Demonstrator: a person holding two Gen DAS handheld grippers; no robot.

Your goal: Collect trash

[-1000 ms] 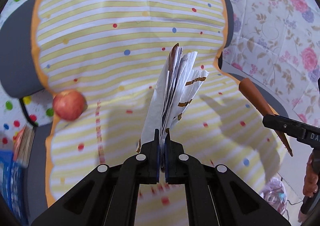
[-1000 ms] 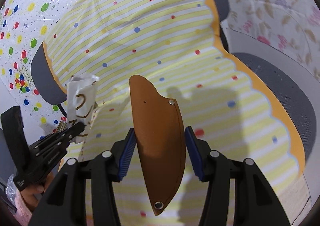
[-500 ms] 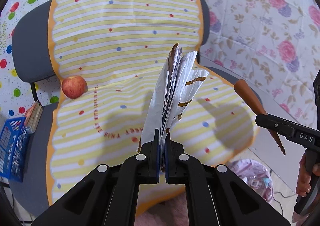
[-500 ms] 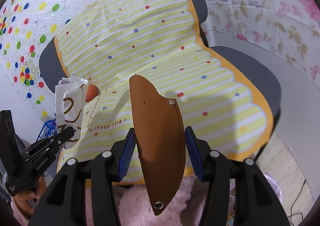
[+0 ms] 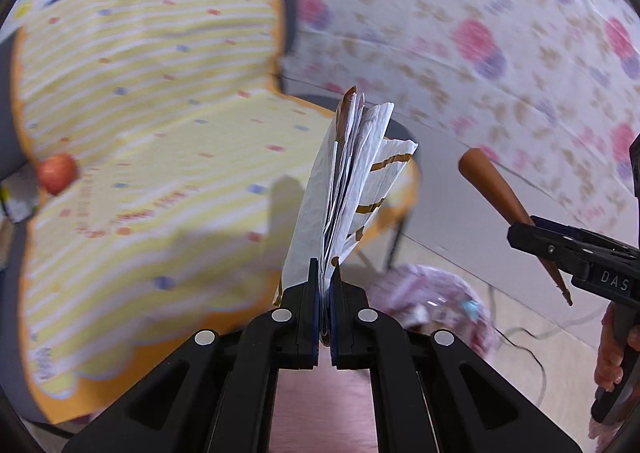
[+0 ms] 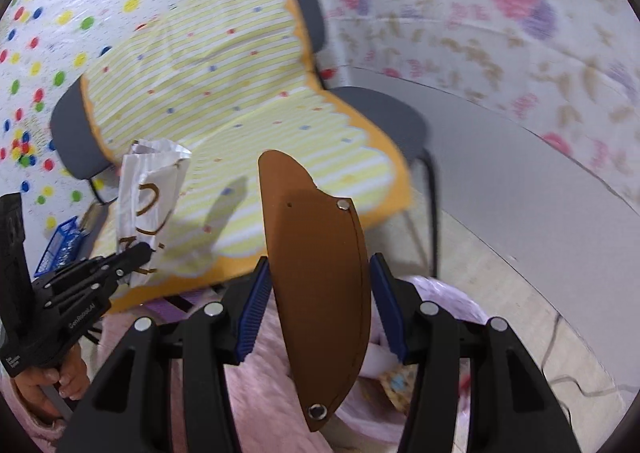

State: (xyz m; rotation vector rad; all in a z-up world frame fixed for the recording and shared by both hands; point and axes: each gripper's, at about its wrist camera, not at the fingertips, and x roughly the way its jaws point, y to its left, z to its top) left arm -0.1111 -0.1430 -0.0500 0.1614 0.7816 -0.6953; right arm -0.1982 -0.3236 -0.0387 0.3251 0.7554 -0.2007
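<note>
My left gripper is shut on a crumpled white paper bag with brown print, which stands up between its fingers. In the right wrist view my right gripper is shut on a brown leather sheath with metal rivets, pads against both its sides. Each gripper shows in the other's view: the right gripper with the sheath at the right, the left gripper with the paper bag at the left. A pink trash bag lies open on the floor just past both grippers.
A grey chair under a yellow striped cover fills the left, with a red apple on its seat. A blue basket stands beside the chair. A cable runs over the floor. Patterned sheets cover the walls.
Both grippers have swung away from the chair toward the right, keeping their loads. The chair and apple slid left in view, and the pink trash bag on the floor came into sight.
</note>
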